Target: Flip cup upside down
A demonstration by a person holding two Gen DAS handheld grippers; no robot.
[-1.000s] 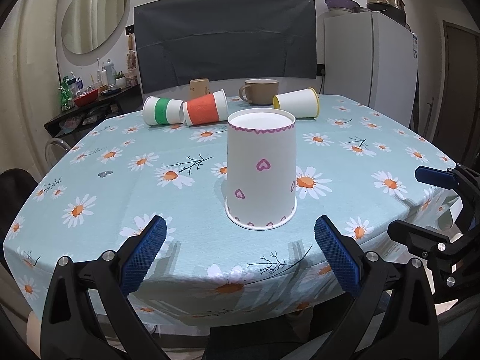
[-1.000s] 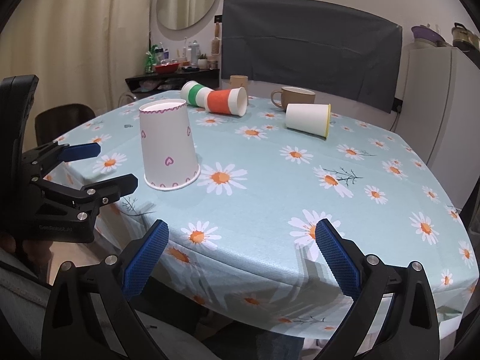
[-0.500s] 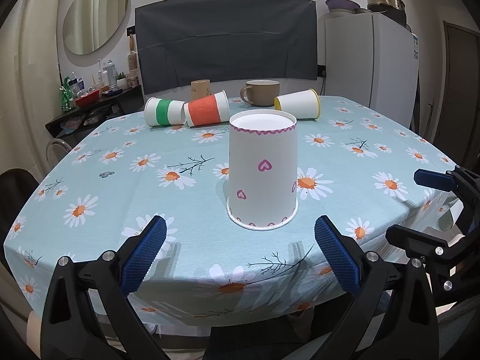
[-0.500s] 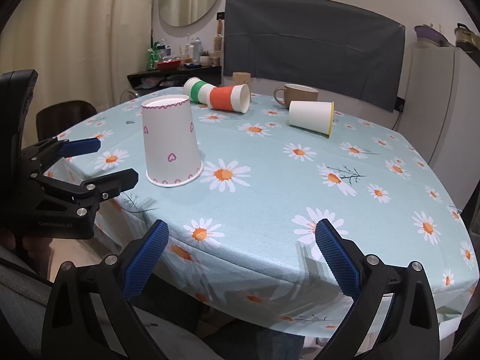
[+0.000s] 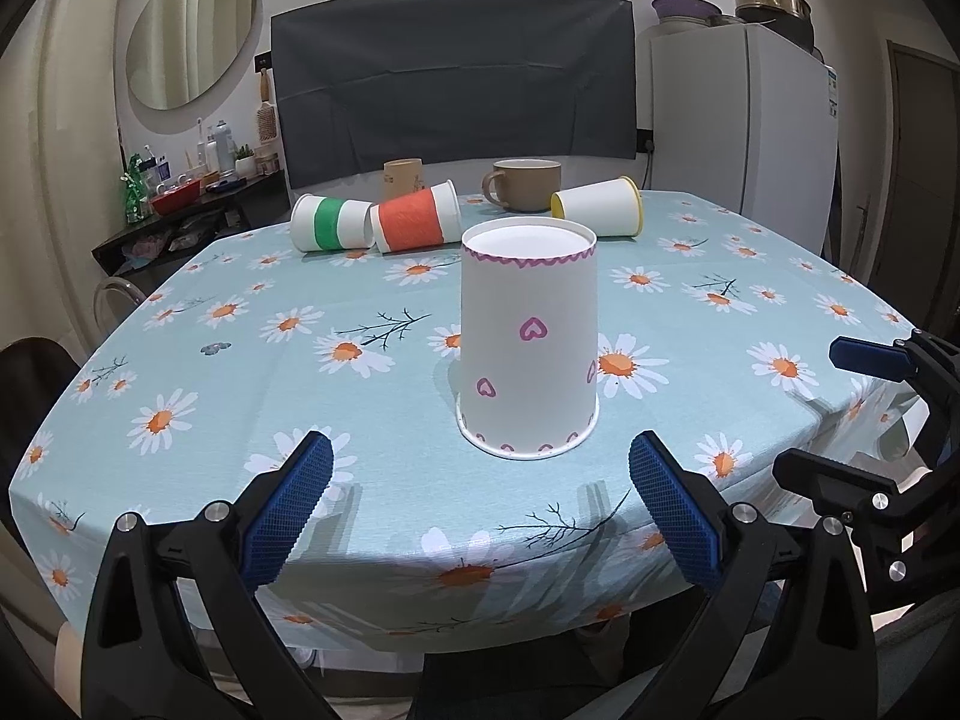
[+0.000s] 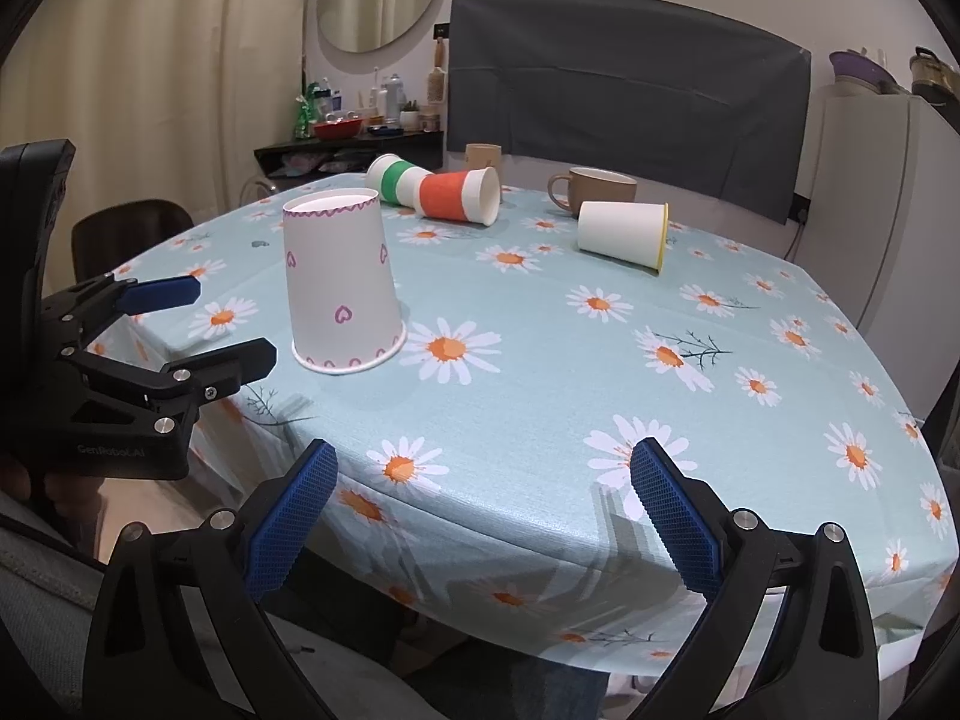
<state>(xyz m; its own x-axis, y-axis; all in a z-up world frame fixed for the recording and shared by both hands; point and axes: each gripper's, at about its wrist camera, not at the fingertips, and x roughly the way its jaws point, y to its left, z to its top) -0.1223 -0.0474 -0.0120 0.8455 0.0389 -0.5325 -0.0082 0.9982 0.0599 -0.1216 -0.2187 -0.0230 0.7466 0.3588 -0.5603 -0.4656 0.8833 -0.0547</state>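
Note:
A white paper cup with pink hearts (image 5: 528, 342) stands upside down, rim on the daisy tablecloth (image 5: 240, 360); it also shows in the right wrist view (image 6: 341, 282). My left gripper (image 5: 480, 480) is open and empty, just in front of the cup near the table's front edge; it also shows in the right wrist view (image 6: 231, 327). My right gripper (image 6: 483, 489) is open and empty, over the table edge to the right of the cup; it also shows in the left wrist view (image 5: 840, 414).
At the far side lie a green-striped cup (image 5: 329, 222), an orange cup (image 5: 415, 225) and a yellow-rimmed white cup (image 5: 597, 206) on their sides. A brown mug (image 5: 525, 183) and a tan cup (image 5: 403, 174) stand behind them. A fridge (image 5: 744, 120) stands at the back right.
Both grippers have drifted slightly back and up from the table; the cup has not moved.

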